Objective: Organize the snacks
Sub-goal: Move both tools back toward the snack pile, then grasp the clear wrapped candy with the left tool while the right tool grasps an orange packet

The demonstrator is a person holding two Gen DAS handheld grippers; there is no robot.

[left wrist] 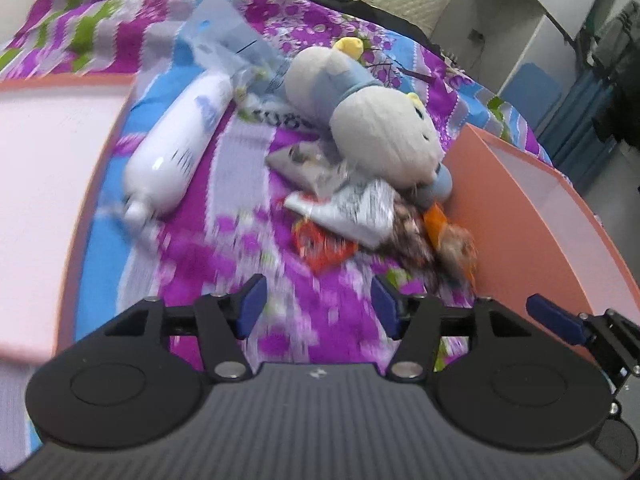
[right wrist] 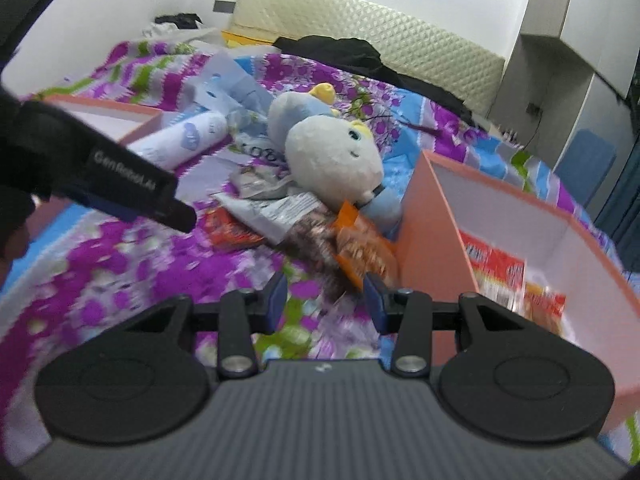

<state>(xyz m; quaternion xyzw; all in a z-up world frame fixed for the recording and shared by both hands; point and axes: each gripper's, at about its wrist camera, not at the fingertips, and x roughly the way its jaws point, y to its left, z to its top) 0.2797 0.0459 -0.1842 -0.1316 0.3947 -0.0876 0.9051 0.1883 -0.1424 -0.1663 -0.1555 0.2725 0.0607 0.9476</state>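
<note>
Purple floral bedspread (left wrist: 224,248) carries snack packets (left wrist: 360,208) beside a pink box (right wrist: 432,216); left gripper (left wrist: 318,306) and right gripper (right wrist: 325,302) both gape, empty.

Place: home, bedroom. Bed (right wrist: 120,272) with purple, blue, green flower-pattern cover fills most of view. Cream quilted headboard (right wrist: 360,36) stands at far end, against white wall. Dark clothes (right wrist: 340,50) lie over bed near headboard. Plush toy (left wrist: 380,128), white bottle (left wrist: 180,140) and snack packets (left wrist: 352,208) lie loose on cover. White cabinet (right wrist: 560,0) stands at right, beside bed.
</note>
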